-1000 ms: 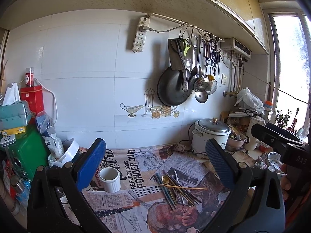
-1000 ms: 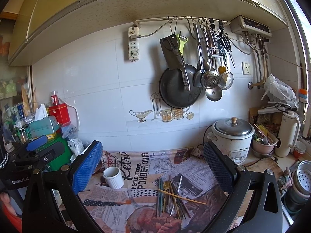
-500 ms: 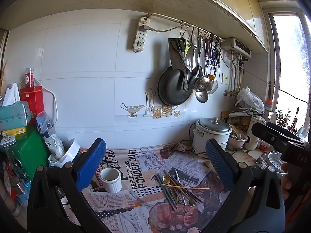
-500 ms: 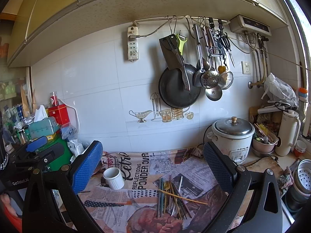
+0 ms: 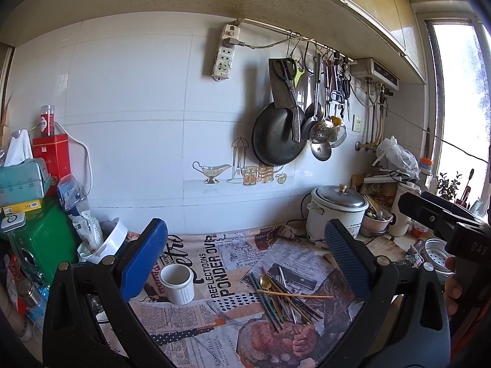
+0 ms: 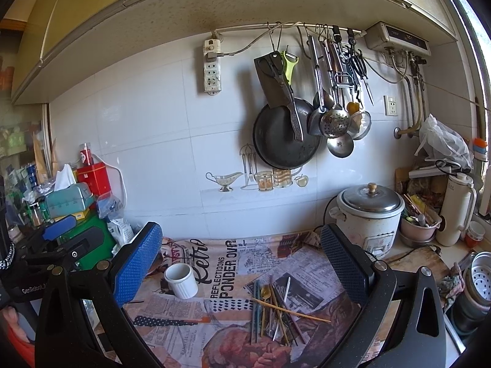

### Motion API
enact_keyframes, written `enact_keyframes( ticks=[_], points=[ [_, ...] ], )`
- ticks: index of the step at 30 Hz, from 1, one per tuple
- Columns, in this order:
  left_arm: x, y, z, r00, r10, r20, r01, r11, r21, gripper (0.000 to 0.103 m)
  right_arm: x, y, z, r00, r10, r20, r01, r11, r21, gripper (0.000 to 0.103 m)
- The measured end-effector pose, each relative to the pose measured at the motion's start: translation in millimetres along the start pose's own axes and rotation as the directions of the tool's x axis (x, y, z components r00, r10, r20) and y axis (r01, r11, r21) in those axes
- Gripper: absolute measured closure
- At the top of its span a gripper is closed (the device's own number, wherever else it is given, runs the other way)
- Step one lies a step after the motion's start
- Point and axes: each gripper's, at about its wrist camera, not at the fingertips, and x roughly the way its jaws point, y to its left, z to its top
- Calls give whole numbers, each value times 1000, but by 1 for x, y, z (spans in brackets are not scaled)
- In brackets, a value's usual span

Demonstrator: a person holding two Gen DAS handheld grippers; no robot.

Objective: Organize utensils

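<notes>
Both the left gripper (image 5: 245,263) and right gripper (image 6: 241,263) hung released above the desk (image 5: 214,322); utensils (image 5: 285,296) lay ahead between their fingers, white cup (image 5: 177,283) nearer each left finger

Centre counter: open around cup (image 6: 181,279) and utensil pile (image 6: 277,309).
Left: boxes (image 6: 92,236) crowd.
Right: rice cooker (image 6: 369,214).

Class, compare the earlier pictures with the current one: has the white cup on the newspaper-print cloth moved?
No. The white cup still stands just left of the printed words PONDER OVR on the cloth, upright. The small shifts in the picture come from the camera.
</notes>
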Motion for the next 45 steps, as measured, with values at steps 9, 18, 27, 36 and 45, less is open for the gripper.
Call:
enact_keyframes(
  ticks=[9, 18, 27, 36, 45],
  points=[
    [3, 3, -1, 1000, -1, -3, 1, 1000, -4, 0, 4, 1, -1, 1000, -3, -4, 3, 1000, -2, 1],
    [17, 4, -2, 1000, -3, -27, 3, 1000, -8, 0, 14, -2, -2, 1000, -10, -21, 10, 1000, -5, 1],
    [67, 9, -26, 991, 19, -133, -22, 1000, -17, 0, 57, -21, -23, 986, -61, -153, 58, 998, -18, 1],
    [158, 14, -77, 941, 48, -335, -61, 998, -30, 0, 128, -57, -59, 918, -136, -372, 139, 990, -19, 1],
    [248, 24, -127, 861, 73, -504, -129, 989, -77, 0, 198, -95, -94, 810, -169, -561, 186, 982, -28, 1]
  ],
)
